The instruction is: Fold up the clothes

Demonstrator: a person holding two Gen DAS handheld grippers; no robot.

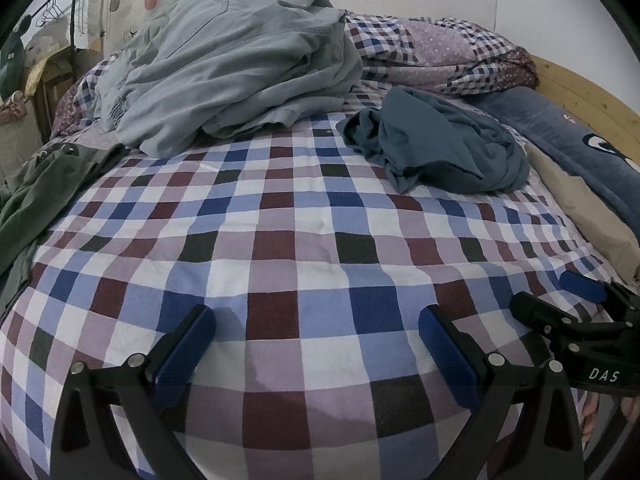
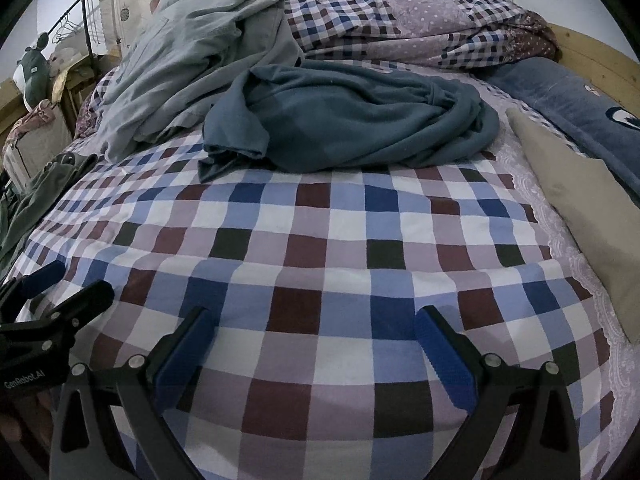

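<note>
the teal shirt point(image 2: 352, 120) lay crumpled toward the bed's far edge, nearer the right gripper point(image 2: 312, 352); both it and the left gripper point(image 1: 316, 344) were wide and empty.

On the bed point(image 2: 320, 280) a crumpled shirt point(image 2: 352, 128) lies toward the far right of the open middle. Behind and to its left a bigger heap of clothes point(image 1: 240, 76) sits, touching the rolled quilt point(image 2: 420, 28) along the far edge. A third garment point(image 1: 36, 200) hangs over the left edge. A pillow point(image 2: 580, 208) lies along the right side, with a blanket point(image 2: 568, 100) beyond it against the headboard point(image 2: 600, 56). Both tongs, left point(image 1: 316, 344) and right point(image 2: 314, 344), sit side by side over the near edge.
</note>
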